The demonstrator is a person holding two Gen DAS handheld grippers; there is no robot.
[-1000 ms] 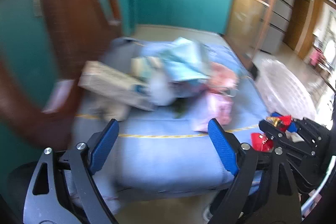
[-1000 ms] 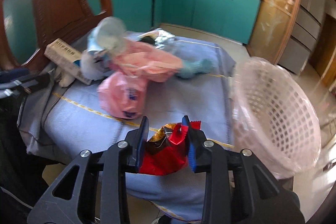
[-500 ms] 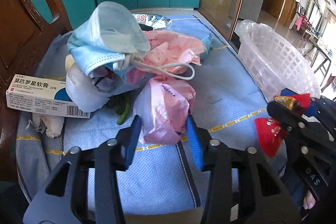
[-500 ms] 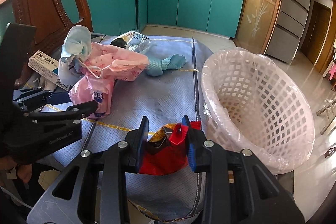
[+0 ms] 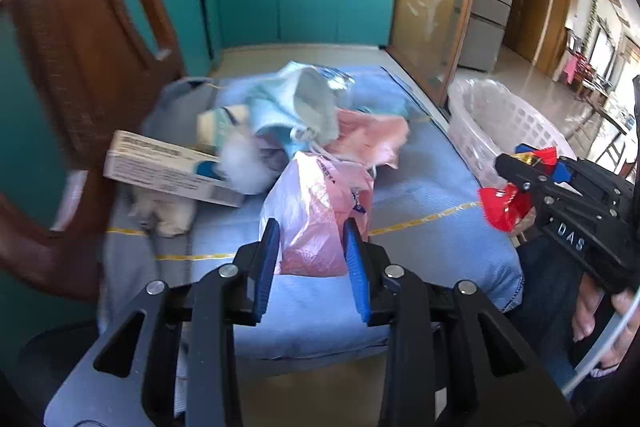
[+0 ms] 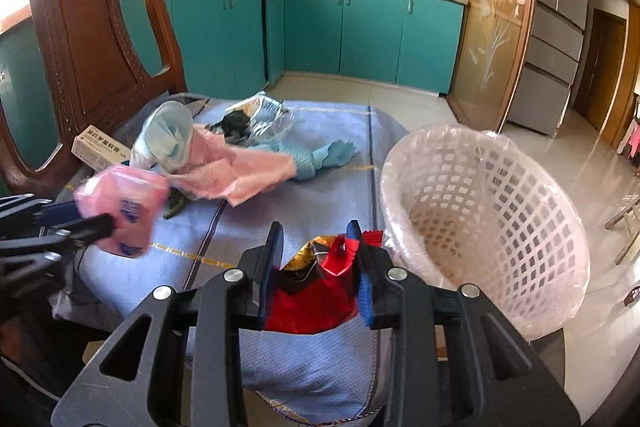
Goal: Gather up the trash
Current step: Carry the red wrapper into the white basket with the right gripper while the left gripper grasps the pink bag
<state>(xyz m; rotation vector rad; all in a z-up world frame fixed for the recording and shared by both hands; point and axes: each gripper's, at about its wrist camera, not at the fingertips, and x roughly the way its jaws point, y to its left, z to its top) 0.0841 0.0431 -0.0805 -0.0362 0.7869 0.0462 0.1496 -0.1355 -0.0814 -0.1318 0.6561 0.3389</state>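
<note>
The left tool (image 5: 310,259) grips a pink plastic bag (image 5: 320,215) between its blue pads, the bag bulging up from the jaws at the 12 o'clock side of the left wrist view. In the right wrist view the same bag (image 6: 124,211) appears blurred at 9 o'clock, pinched at the tip of the left tool (image 6: 80,223).

The right tool (image 6: 316,267) is clamped on a crumpled red snack wrapper (image 6: 316,291) with gold and blue edges, seen again at 3 o'clock in the left wrist view (image 5: 506,203).

A blue quilted cloth (image 6: 320,195) covers the surface under everything. On it, toward 11 o'clock of the right wrist view, lies a heap of rubbish: a light-blue face mask (image 6: 170,137), a pink sheet of plastic (image 6: 236,171), a teal rag (image 6: 320,157) and a clear crinkled wrapper (image 6: 264,117). A white medicine box (image 6: 100,149) rests at the heap's left edge, beside a carved wooden chair back (image 6: 92,39).

A white lattice basket (image 6: 492,211) lined with clear plastic stands at 3 o'clock, just beside the cloth's right edge. Teal cabinets (image 6: 312,31) run along the far wall.
</note>
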